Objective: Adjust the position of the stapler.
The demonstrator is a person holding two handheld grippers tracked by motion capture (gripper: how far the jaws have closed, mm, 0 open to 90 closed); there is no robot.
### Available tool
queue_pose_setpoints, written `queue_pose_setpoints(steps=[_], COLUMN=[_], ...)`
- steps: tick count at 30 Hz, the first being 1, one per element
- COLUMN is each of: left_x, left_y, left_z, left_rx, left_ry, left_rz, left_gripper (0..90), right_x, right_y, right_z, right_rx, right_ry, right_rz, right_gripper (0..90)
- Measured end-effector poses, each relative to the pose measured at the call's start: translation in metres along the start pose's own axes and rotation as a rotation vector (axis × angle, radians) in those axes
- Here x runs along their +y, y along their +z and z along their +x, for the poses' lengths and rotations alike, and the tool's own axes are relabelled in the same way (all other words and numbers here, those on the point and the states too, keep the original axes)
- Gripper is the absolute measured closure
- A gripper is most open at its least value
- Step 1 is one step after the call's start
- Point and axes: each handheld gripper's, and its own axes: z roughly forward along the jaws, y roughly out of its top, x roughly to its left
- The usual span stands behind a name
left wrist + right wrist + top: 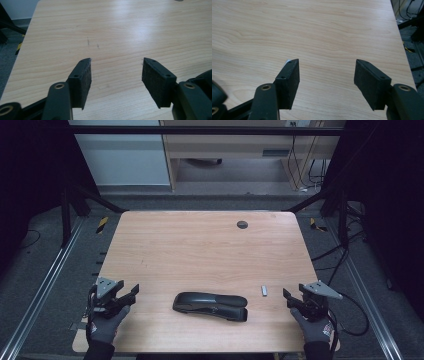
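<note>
- A black stapler [210, 306] lies flat on the tabletop [200, 250], close to the near edge and about midway between the two near corners, its long side running roughly along that edge.
- A small grey staple strip [264, 290] lies just off the stapler's right end, a little farther from the near edge and apart from it.
- The left gripper [131, 293] sits over the near left corner, held in a gloved hand [106, 325]; its jaws are spread with nothing between them, and bare wood shows through the gap in the left gripper view [116, 72].
- The right gripper [288, 298] is at the near right corner, right by the right edge, in the other gloved hand [316, 327]; its jaws stand wide apart, gripping nothing [327, 72].
- In the right gripper view a pale bit peeks out behind the tip of one jaw; I cannot tell for sure what it is.
- Both grippers stand well apart from the stapler, with open wood on either side of it.
- The whole middle and far half of the tabletop is bare, save a small round dark grommet [242, 224] near the far edge, right of centre.
- Beyond the table edges the floor [45, 270] carries metal rails on both sides, and cables [345, 255] trail on the right.
</note>
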Motion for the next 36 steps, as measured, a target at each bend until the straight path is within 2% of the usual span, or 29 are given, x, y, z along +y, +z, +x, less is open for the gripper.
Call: queue_pose_setpoints(steps=[3,7,9,11,12,15,16,17,19,20,24,29,30,36], left_x=[0.001,0.005,0.006,0.007,0.008,0.01,0.012,0.013,0.014,0.016,0.021,0.027,0.03,0.036], left_y=[-0.001,-0.003,-0.004,-0.004,-0.005,-0.004,-0.004,-0.004,-0.003,-0.001,0.003,0.007,0.01,0.021], left_z=[-0.005,-0.01,-0.014,-0.015,-0.017,-0.021,-0.024,-0.026,-0.029,-0.033,-0.042,-0.05,-0.055,-0.07], left_rx=[-0.017,-0.038,-0.048,-0.06,-0.073,-0.079,-0.086,-0.089,-0.094,-0.101,-0.133,-0.157,-0.168,-0.194], left_ry=[-0.004,0.016,0.033,0.028,0.03,0.04,0.058,0.066,0.073,0.092,0.119,0.14,0.155,0.184], left_rz=[0.0,-0.005,-0.009,-0.014,-0.016,-0.015,-0.014,-0.014,-0.014,-0.007,0.0,0.001,0.001,0.015], left_gripper=[41.9,45.4,51.1,53.0,58.7,64.4,69.9,72.5,75.3,80.7,87.1,90.0,90.0,90.0], right_x=[0.001,0.002,0.002,0.003,0.002,0.003,0.004,0.004,0.004,0.004,0.004,0.004,0.003,0.003], right_y=[0.0,0.0,-0.001,0.0,0.0,0.0,0.0,0.001,0.001,0.001,0.002,0.001,0.002,0.004], right_z=[0.003,0.008,0.011,0.012,0.015,0.018,0.02,0.02,0.022,0.023,0.024,0.025,0.026,0.03], right_rx=[0.001,0.014,0.031,0.03,0.031,0.035,0.047,0.042,0.045,0.049,0.055,0.065,0.065,0.078], right_ry=[-0.011,-0.022,-0.025,-0.035,-0.039,-0.051,-0.044,-0.058,-0.056,-0.057,-0.057,-0.057,-0.057,-0.062], right_rz=[0.004,0.004,0.004,0.004,0.013,0.01,0.014,0.01,0.011,0.012,0.011,0.01,0.01,0.009], right_gripper=[38.3,38.9,39.3,39.5,40.2,41.3,41.5,41.8,42.2,42.3,42.3,42.6,42.6,42.6])
